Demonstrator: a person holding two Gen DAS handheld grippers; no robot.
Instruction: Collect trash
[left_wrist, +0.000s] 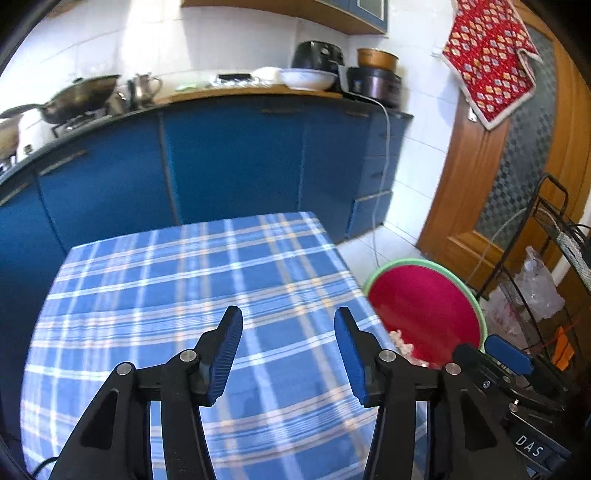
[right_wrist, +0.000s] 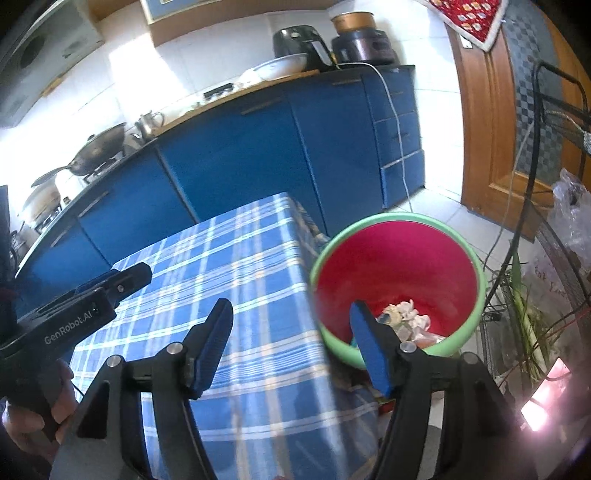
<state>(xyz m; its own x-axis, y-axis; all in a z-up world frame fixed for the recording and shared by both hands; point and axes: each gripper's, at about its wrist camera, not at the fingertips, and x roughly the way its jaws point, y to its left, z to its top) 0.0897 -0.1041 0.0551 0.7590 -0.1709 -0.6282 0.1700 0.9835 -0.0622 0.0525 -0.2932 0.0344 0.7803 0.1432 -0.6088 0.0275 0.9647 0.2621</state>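
Both grippers are standing apart with nothing between their pads: your left gripper (left_wrist: 288, 354) is hanging over the near half of the checked tablecloth (left_wrist: 166, 295), and your right gripper (right_wrist: 291, 343) is straddling the cloth's right edge, one finger over the cloth and the other over the bin (right_wrist: 399, 266). That red bin with its green rim is sitting on the floor just beside the table's right edge, and the trash (right_wrist: 404, 314), a small heap of pale crumpled scraps, is lying at its bottom. Judging by this, you are finishing a drop rather than starting a pick, since neither tool is carrying anything. No scrap is showing on the cloth in either view, though the nearest strip is hiding behind the fingers. Next, you are looking for anything left: be sweeping your view along the table's edges and the floor around the bin, keeping the jaws wide until a piece is squarely between them.
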